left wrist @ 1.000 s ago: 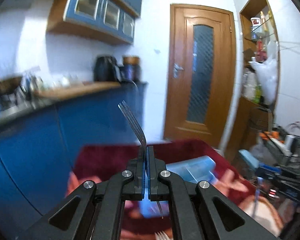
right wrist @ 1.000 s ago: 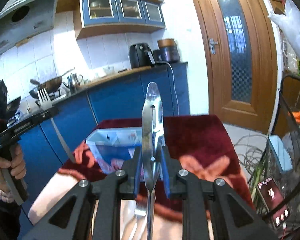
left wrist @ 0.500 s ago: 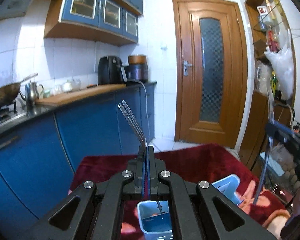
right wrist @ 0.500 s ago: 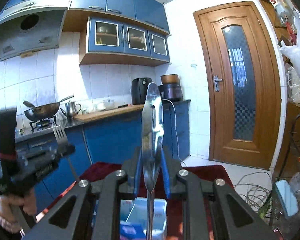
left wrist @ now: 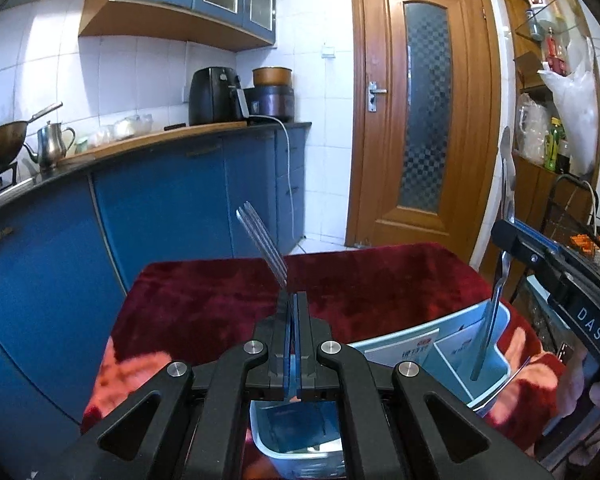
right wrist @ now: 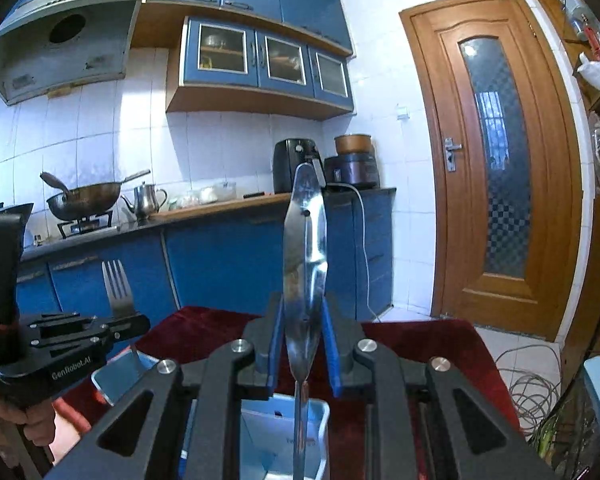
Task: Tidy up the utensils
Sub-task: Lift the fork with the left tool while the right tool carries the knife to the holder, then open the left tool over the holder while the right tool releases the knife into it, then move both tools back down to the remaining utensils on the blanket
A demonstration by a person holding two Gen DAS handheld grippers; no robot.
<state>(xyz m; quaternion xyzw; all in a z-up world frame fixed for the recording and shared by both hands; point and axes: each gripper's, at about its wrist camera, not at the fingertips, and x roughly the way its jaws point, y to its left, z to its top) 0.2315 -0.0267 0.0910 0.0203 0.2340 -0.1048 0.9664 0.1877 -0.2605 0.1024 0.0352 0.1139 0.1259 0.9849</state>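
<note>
Utensil caddy (left wrist: pixel 485 354), pale blue with inner dividers, stood on the dark red cloth (left wrist: pixel 204 300) covering the desk, directly beneath both grippers. Seen again under the right gripper in the right wrist view (right wrist: pixel 284 432). Behind the caddy: blue base cabinets (left wrist: pixel 160 208) and a wooden door (left wrist: pixel 424 108).

Left gripper (left wrist: pixel 295 312), above the caddy's near compartment: jaws pressed together, pinching a fork (left wrist: pixel 263 246) by its neck, tines up and tilted away from the caddy. Same fork (right wrist: pixel 118 290) seen upright from the right wrist view, handle reaching down into the caddy's left end, in the left gripper (right wrist: pixel 134 322).

Right gripper (right wrist: pixel 303 344), above the caddy's far end: jaws a little apart, pinching a metal spoon (right wrist: pixel 305 248), bowl up, edge-on. Spoon's handle (left wrist: pixel 487 332) dipped into the caddy's right compartment; whether touching its floor, could not tell.
</note>
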